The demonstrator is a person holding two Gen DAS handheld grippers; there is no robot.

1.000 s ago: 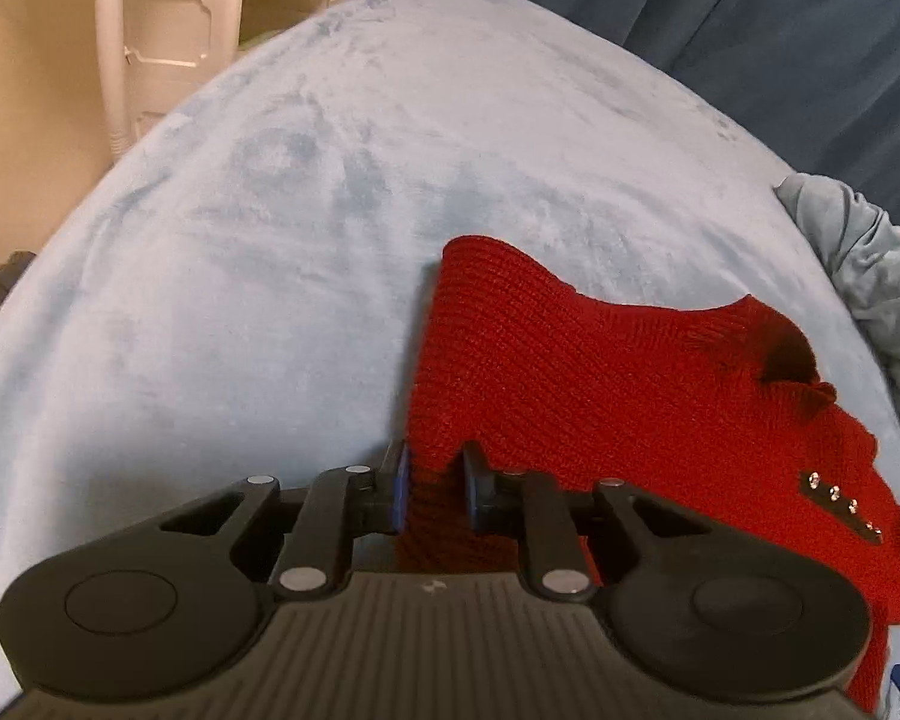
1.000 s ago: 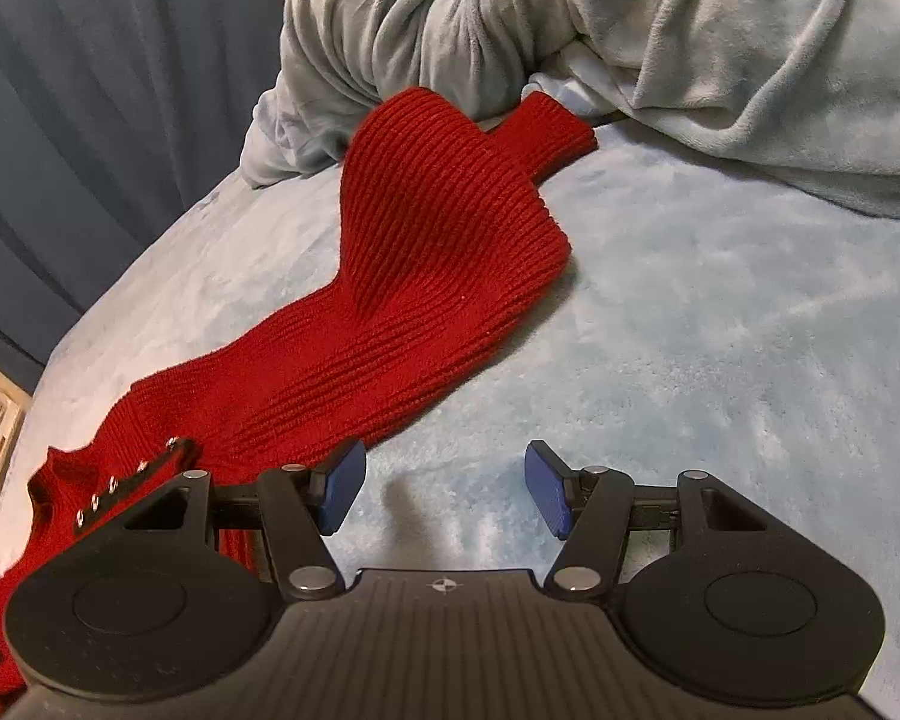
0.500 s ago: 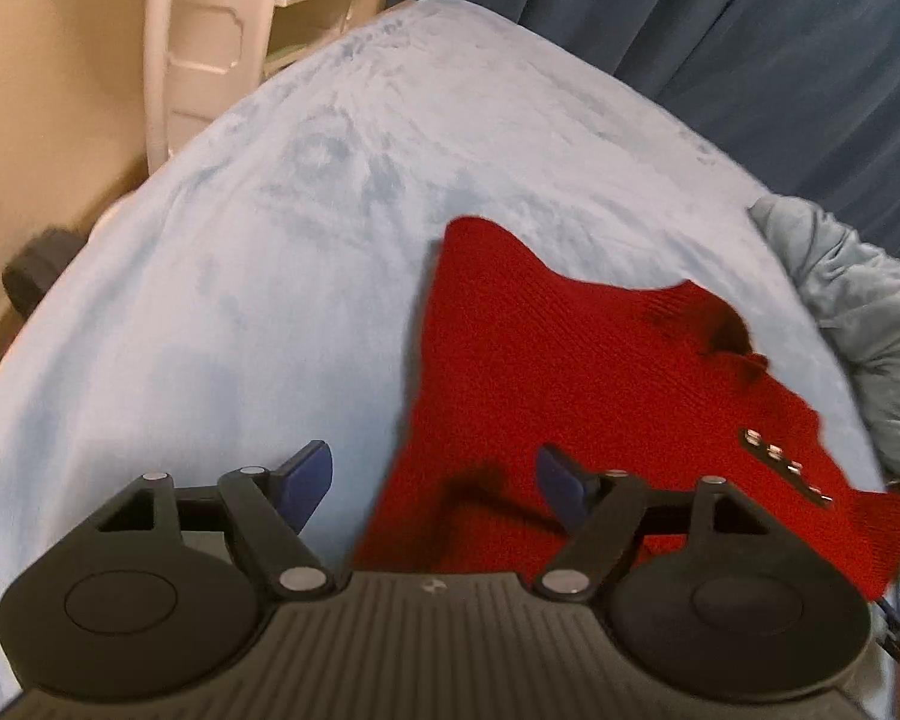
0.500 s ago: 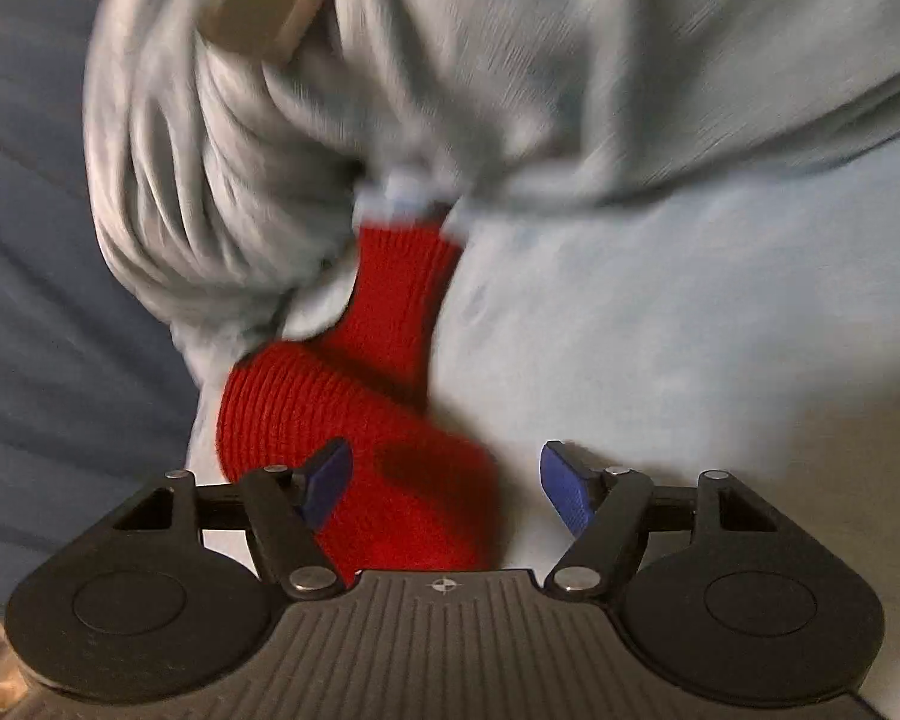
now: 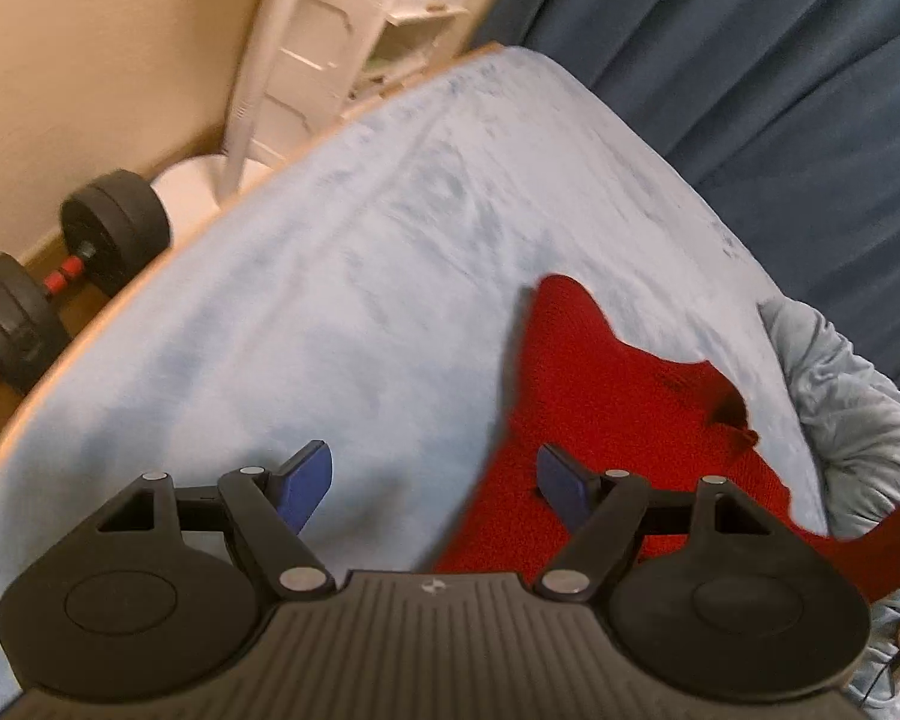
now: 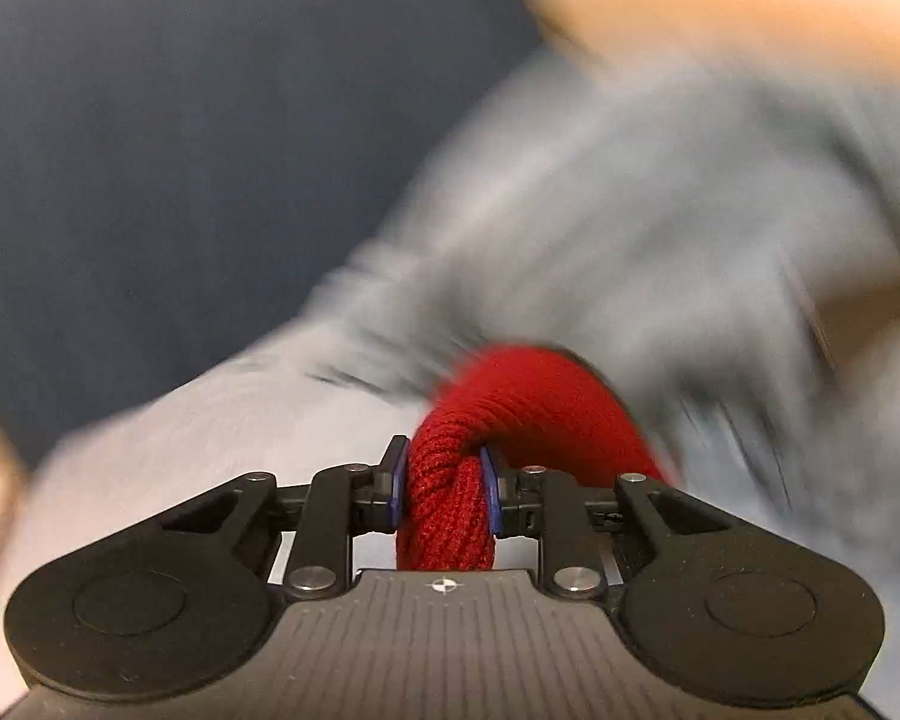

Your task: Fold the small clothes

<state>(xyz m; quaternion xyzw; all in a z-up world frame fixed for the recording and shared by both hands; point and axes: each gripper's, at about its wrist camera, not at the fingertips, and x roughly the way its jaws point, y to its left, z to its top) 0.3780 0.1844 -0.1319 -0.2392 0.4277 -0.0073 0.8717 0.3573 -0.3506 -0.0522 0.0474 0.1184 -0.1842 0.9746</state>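
A red knitted sweater lies spread on the pale blue blanket in the left wrist view. My left gripper hovers open over the sweater's left edge, holding nothing; its right pad hangs above the knit, its left pad above bare blanket. In the blurred right wrist view my right gripper has its jaws closing on a bunched sleeve of the red sweater, both blue pads pressing the knit. The sleeve arches up and away from the fingers.
A crumpled grey-blue blanket is heaped at the bed's right side, close behind the held sleeve. Dark blue curtains hang behind the bed. Black dumbbells and a white shelf unit stand beyond the bed's left edge.
My left gripper let go of the sweater's edge, opened wide and drew back and up. My right gripper moved over to the sleeve and closed on it.
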